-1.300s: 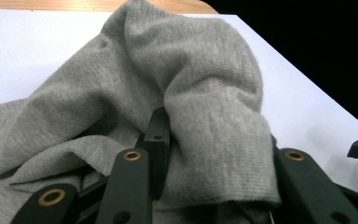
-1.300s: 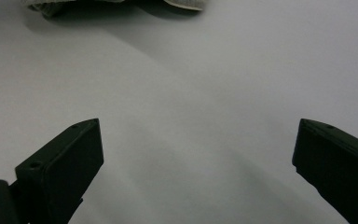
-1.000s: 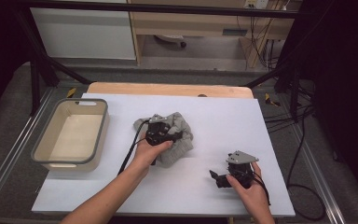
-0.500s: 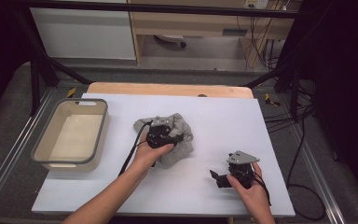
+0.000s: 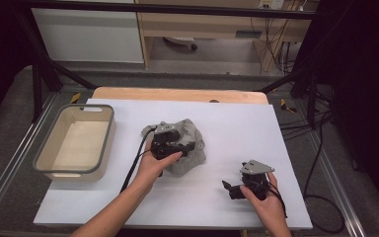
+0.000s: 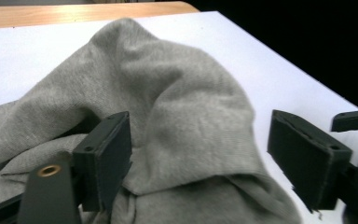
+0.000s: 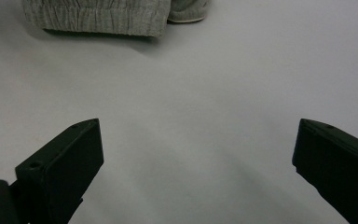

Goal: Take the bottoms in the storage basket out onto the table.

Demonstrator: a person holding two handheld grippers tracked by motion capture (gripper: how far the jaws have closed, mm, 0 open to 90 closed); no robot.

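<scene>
On the white table surface (image 5: pixel 128 197), in the high view, a crumpled grey garment (image 5: pixel 190 143) lies near the middle and serves as the reference point. The left gripper (image 5: pixel 177 143) rests on the garment's near-left part, held by the person's left hand (image 5: pixel 153 165); a black cable (image 5: pixel 133 165) trails from it toward the near edge. The jaw spacing cannot be read in this view. The right gripper (image 5: pixel 232 190) sits to the near right of the garment, apart from it, held by the right hand (image 5: pixel 269 202), with a grey three-cornered plate (image 5: pixel 256 167) on top. A beige bin with a grey rim (image 5: pixel 109 143) stands well left of the garment, and a wooden strip (image 5: pixel 177 94) borders the table beyond it.

In the left gripper view, the left gripper (image 6: pixel 200 154) has its jaws spread wide on either side of a raised fold of the garment (image 6: pixel 186 107). The left jaw lies against the cloth; the right jaw stands clear of the fold, over the white surface (image 6: pixel 270 65). The knit texture of the cloth is visible here, which the high view does not resolve.

In the right gripper view, the right gripper (image 7: pixel 196 154) has its jaws wide apart with nothing between them, over bare white surface (image 7: pixel 214 93). A ribbed hem of the garment (image 7: pixel 98 18) lies at the far edge, well beyond the jaws.
</scene>
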